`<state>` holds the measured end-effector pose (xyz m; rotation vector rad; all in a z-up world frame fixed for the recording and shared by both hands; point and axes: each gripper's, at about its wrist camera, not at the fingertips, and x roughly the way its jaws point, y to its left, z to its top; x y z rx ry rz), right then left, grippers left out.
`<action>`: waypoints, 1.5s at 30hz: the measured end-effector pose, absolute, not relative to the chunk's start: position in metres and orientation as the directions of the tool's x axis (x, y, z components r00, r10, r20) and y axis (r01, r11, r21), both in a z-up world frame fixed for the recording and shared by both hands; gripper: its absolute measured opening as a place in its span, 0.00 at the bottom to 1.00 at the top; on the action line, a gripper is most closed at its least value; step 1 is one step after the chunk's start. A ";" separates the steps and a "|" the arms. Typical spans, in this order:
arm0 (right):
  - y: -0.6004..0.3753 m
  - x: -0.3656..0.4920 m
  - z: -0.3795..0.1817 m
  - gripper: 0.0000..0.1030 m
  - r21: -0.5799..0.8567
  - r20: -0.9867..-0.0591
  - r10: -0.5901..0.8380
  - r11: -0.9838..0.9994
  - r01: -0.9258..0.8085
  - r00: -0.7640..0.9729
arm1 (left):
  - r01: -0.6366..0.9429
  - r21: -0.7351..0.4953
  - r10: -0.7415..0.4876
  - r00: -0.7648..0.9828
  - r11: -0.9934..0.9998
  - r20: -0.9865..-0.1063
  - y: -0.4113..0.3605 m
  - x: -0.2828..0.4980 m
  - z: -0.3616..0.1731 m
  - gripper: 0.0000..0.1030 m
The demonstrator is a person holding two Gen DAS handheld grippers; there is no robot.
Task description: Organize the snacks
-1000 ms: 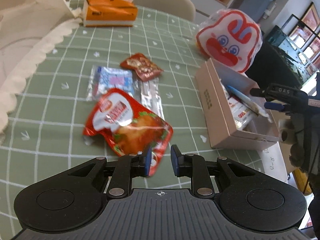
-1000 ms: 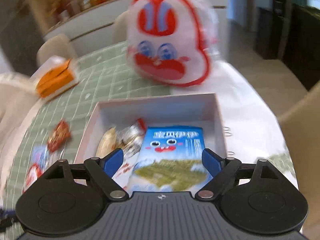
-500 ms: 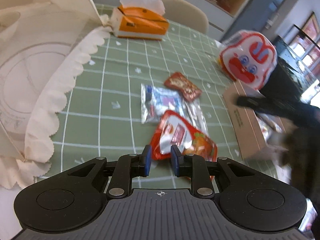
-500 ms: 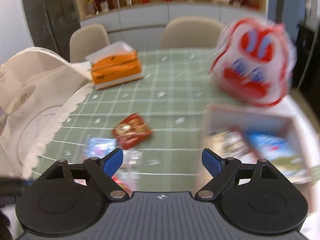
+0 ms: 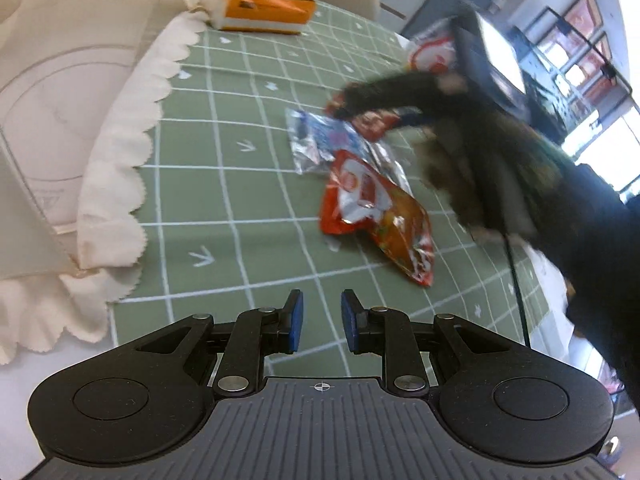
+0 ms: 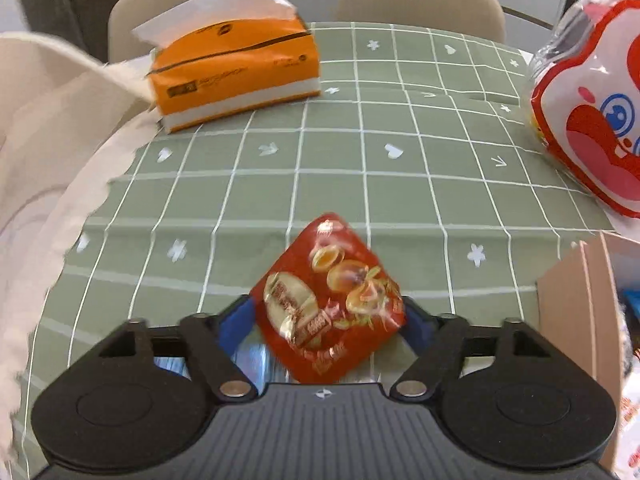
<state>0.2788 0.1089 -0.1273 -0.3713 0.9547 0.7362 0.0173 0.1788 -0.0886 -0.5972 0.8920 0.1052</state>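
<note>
At the far left lies a cream scalloped cloth (image 6: pixel 60 184) draped over a pale box, and behind it an orange and white tissue pack (image 6: pixel 236 76) with a white sheet sticking out of its slot. Both rest on the green checked surface (image 6: pixel 340 168).

Toward the middle, the left gripper (image 5: pixel 322 316) hangs over bare cloth, its blue-padded fingers (image 5: pixel 295 320) drawn close with a narrow gap and nothing between them. Ahead of it lie a large red and orange foil snack bag (image 5: pixel 376 216) and a clear blue-printed wrapper (image 5: pixel 320 144), touching at their edges.

Beyond them the right gripper (image 6: pixel 330 320) is blurred in the left view; in its own view a small red foil snack packet (image 6: pixel 328 304) sits between the fingers (image 6: pixel 234 320), which have just been closing and now pinch it at its two side edges above the surface.

At the right stands a red and white rabbit-face plastic bag (image 6: pixel 592 120), and nearer, a tan cardboard box (image 6: pixel 576 308). Only its outer wall and a sliver of the inside show; a bit of blue packaging shows there, the rest of the contents cannot be made out.
</note>
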 end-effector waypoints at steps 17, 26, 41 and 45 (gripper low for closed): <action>-0.040 0.153 -0.111 0.46 0.177 -0.836 0.450 0.764 -0.620 0.315 | -0.274 -0.487 -0.186 0.687 0.829 -0.702 0.163 0.028 -0.084 0.24; -0.113 0.140 -0.106 0.41 0.140 -0.808 0.370 0.877 -0.459 0.459 | -0.274 -0.419 -0.120 0.698 0.866 -0.706 0.162 0.055 -0.079 0.24; -0.187 0.121 -0.114 0.56 0.206 -0.784 0.353 0.924 -0.321 0.511 | -0.217 -0.273 -0.082 0.623 0.937 -0.778 0.128 0.099 -0.094 0.25; -0.174 0.106 -0.117 0.56 0.228 -0.776 0.394 0.903 -0.364 0.492 | -0.067 -0.249 -0.159 0.604 0.966 -0.781 0.100 0.094 -0.092 0.25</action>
